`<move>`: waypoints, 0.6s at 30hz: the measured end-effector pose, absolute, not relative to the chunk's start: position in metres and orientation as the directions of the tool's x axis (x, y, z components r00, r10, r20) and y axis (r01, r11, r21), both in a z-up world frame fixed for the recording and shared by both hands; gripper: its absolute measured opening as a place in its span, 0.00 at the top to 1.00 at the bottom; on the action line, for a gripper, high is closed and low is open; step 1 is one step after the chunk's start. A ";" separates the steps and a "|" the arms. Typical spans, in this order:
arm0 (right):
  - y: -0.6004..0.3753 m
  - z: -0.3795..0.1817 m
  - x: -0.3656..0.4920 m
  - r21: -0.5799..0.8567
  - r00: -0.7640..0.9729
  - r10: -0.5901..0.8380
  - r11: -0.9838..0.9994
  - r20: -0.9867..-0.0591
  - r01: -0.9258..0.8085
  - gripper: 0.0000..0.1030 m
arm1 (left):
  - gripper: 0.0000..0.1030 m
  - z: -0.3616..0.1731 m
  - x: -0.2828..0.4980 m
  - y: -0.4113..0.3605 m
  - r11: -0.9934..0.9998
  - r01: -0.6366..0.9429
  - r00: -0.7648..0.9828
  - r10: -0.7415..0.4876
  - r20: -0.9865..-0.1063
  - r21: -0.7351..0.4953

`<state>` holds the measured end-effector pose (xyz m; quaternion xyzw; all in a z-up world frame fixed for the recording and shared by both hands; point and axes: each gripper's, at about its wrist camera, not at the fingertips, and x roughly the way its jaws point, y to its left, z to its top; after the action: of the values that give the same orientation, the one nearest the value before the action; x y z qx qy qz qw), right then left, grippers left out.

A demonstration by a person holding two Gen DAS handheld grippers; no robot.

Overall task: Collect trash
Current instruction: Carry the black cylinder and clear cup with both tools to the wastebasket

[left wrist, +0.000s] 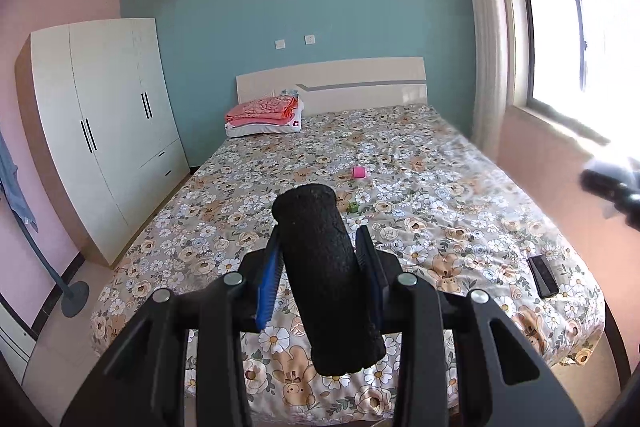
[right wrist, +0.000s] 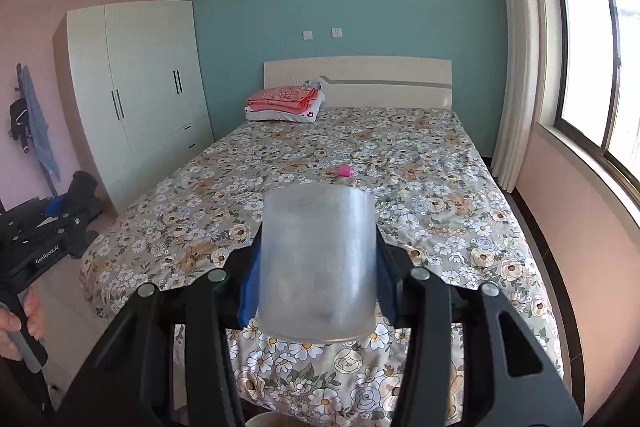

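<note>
In the left wrist view my left gripper [left wrist: 320, 243] is shut on a black foam-covered cylinder [left wrist: 324, 279] that sticks up between its blue pads. My right gripper [right wrist: 318, 259] is shut on a frosted translucent plastic container [right wrist: 316, 263]. Both hang over the foot of a bed with a floral sheet [left wrist: 420, 187]. A small pink object [left wrist: 360, 171] [right wrist: 345, 171] lies mid-bed, and a tiny green item [left wrist: 353, 207] sits just behind the cylinder. The left gripper [right wrist: 60, 223] also shows at the left edge of the right wrist view, held by a hand [right wrist: 20, 319].
A dark phone [left wrist: 543, 275] lies near the bed's right edge. Folded pink and white bedding [left wrist: 264, 119] sits by the headboard. A white wardrobe [left wrist: 104, 131] stands left of the bed, a window [right wrist: 592, 67] is on the right, and a stand with clothes [right wrist: 32, 123] is at far left.
</note>
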<state>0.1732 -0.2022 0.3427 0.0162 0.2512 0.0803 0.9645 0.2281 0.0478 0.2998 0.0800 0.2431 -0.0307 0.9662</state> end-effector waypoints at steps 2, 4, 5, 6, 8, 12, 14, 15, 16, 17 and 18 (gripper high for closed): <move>-0.201 0.337 0.146 0.051 0.869 0.172 0.984 -0.464 -0.168 0.54 | 0.63 0.290 0.210 0.050 0.982 0.117 0.877 -0.033 -0.479 0.147; -0.198 0.329 0.124 0.015 0.877 0.180 0.981 -0.445 -0.194 0.54 | 0.63 0.280 0.190 0.050 0.978 0.143 0.868 -0.050 -0.494 0.153; -0.197 0.325 0.113 0.004 0.878 0.187 0.979 -0.441 -0.206 0.54 | 0.63 0.274 0.181 0.052 0.976 0.156 0.864 -0.060 -0.499 0.153; -0.197 0.320 0.101 0.000 0.875 0.200 0.975 -0.441 -0.223 0.54 | 0.63 0.269 0.171 0.052 0.973 0.171 0.861 -0.071 -0.503 0.156; -0.197 0.308 0.084 -0.007 0.868 0.221 0.968 -0.444 -0.250 0.54 | 0.63 0.256 0.159 0.053 0.967 0.197 0.854 -0.088 -0.513 0.161; -0.195 0.274 0.064 -0.042 0.856 0.226 0.960 -0.464 -0.276 0.54 | 0.63 0.223 0.135 0.051 0.951 0.254 0.829 -0.118 -0.547 0.179; -0.194 0.252 0.059 -0.052 0.842 0.233 0.954 -0.487 -0.295 0.54 | 0.63 0.202 0.127 0.049 0.942 0.275 0.812 -0.120 -0.571 0.193; -0.193 0.241 0.058 -0.055 0.832 0.238 0.951 -0.501 -0.305 0.54 | 0.63 0.190 0.125 0.048 0.938 0.287 0.799 -0.123 -0.588 0.195; -0.192 0.229 0.054 -0.053 0.823 0.245 0.947 -0.512 -0.315 0.54 | 0.63 0.178 0.125 0.047 0.934 0.303 0.783 -0.130 -0.608 0.191; -0.192 0.218 0.052 -0.052 0.813 0.250 0.945 -0.527 -0.324 0.54 | 0.63 0.166 0.123 0.047 0.930 0.318 0.767 -0.138 -0.627 0.184; -0.193 0.206 0.049 -0.048 0.801 0.256 0.942 -0.541 -0.333 0.54 | 0.63 0.153 0.122 0.047 0.927 0.330 0.751 -0.144 -0.644 0.178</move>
<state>0.0492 -0.1925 0.2058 -0.0706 0.2744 0.1557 0.9463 0.1221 0.0465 0.1534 0.1415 0.3285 -0.1280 0.9251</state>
